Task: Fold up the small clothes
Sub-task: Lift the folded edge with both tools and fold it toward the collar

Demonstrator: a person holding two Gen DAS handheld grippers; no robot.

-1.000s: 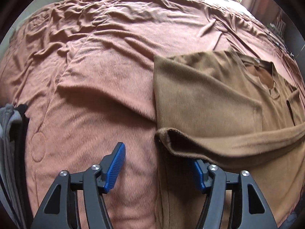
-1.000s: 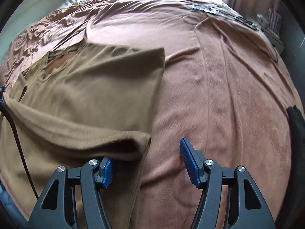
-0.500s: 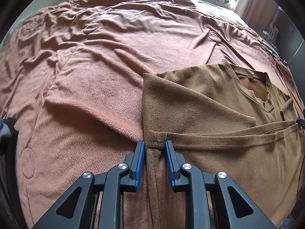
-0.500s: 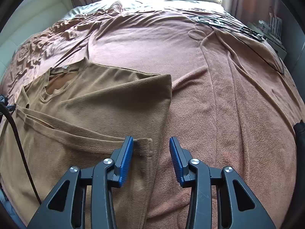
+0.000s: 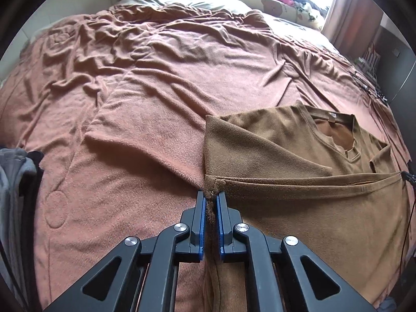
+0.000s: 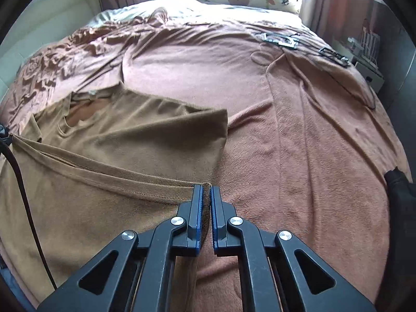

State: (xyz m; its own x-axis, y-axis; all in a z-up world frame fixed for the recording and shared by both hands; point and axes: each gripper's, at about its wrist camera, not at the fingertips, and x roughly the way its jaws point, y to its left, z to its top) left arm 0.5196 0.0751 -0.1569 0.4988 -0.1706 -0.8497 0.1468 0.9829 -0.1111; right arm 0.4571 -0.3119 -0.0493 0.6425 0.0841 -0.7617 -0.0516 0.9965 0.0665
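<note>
Slippage threatens: left gripper point(image 5: 212, 200) and right gripper point(image 6: 206, 191) each clench only a thin hem corner of the brown shirt point(image 5: 299, 208); uneven lifting could skew the fold.

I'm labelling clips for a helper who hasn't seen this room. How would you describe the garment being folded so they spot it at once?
Start from the bed, covered by a wrinkled salmon-pink blanket. Lying flat on it is the brown T-shirt, its hem already folded up towards the neckline. It is darker and more olive-brown than the blanket, and the left gripper and right gripper each pinch a corner of its fold.
</note>
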